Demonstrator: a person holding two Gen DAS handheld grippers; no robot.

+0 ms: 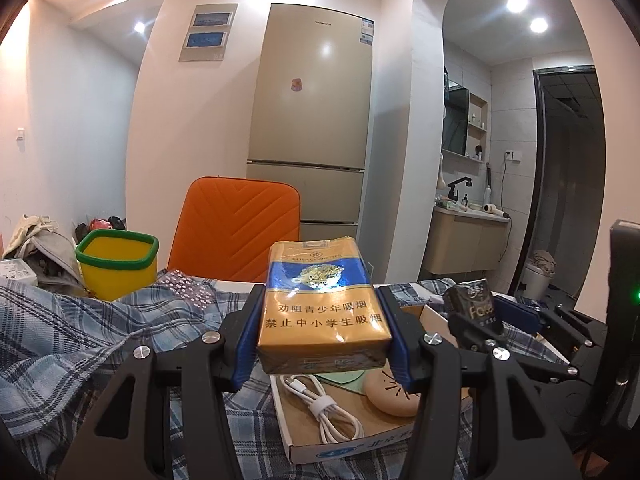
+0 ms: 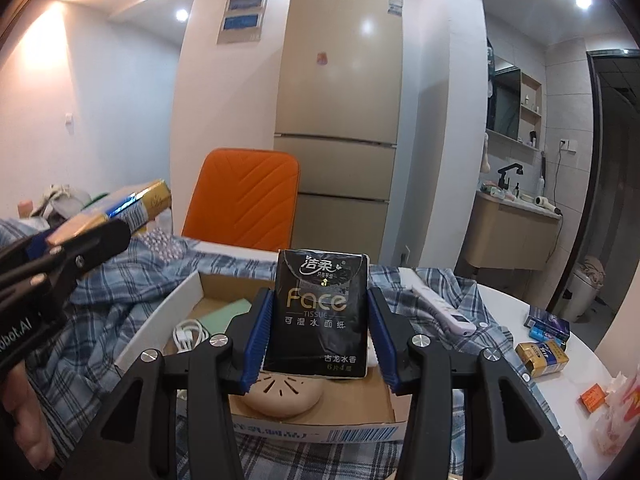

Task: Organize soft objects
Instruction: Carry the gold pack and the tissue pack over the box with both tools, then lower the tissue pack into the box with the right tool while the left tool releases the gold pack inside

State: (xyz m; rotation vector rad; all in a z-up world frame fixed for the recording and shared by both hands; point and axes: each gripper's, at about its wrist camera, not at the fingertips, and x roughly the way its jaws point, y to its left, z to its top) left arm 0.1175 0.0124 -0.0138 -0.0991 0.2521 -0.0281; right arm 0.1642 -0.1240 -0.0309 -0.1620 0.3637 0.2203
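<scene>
My left gripper [image 1: 320,320] is shut on a gold and blue soft cigarette pack [image 1: 322,304], held upright above the shallow cardboard box [image 1: 344,446]. My right gripper [image 2: 318,330] is shut on a black pack of face tissues [image 2: 320,312], also over that cardboard box [image 2: 184,292]. In the left wrist view the tissue pack [image 1: 474,306] shows to the right of the cigarette pack. In the right wrist view the cigarette pack [image 2: 128,204] and the left gripper's fingers [image 2: 92,244] appear at the left. The box holds a white cable [image 1: 320,408], a beige round disc [image 2: 284,396] and a green card [image 2: 220,314].
A plaid shirt [image 1: 80,328] covers the table around the box. A yellow tub with a green rim [image 1: 118,264] stands back left, an orange chair [image 1: 240,228] behind. On the white table [image 2: 568,392] at right lie a remote [image 2: 444,310], more cigarette packs [image 2: 542,356] and small packets [image 2: 594,396].
</scene>
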